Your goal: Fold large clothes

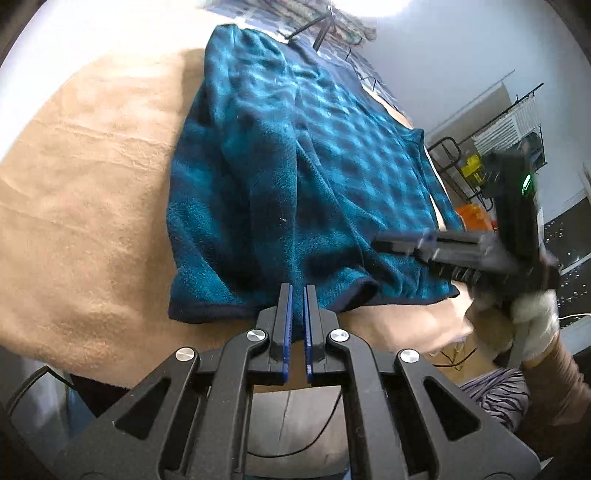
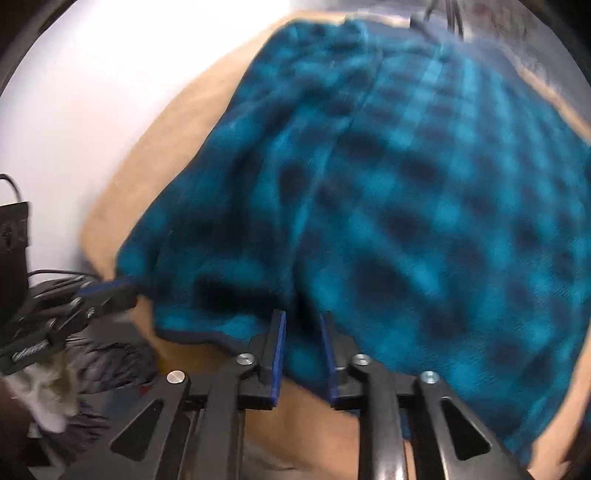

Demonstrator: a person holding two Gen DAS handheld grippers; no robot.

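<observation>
A teal and navy checked fleece garment [image 1: 295, 166] [image 2: 406, 203] lies spread on a tan blanket [image 1: 92, 203] [image 2: 314, 424] that covers the table. At the garment's near hem, my left gripper [image 1: 297, 291] [image 2: 125, 288] is shut, with only a thin slit between its blue pads and the hem running into it. Further right along the same hem is my right gripper [image 2: 300, 317] [image 1: 380, 245], blurred and pointing steeply down. Its jaws stand a little apart with a bunched fold of fleece filling the gap, and creases run toward it. A gloved hand [image 1: 535, 317] holds the right gripper.
The blanket's near edge drops off just below both grippers. A grey striped cloth [image 1: 491, 398] [image 2: 107, 354] lies lower, beside the table. A wire rack [image 1: 491, 158] and an orange box [image 1: 472, 216] stand at the right. Black stand legs [image 1: 321, 29] rise at the far end.
</observation>
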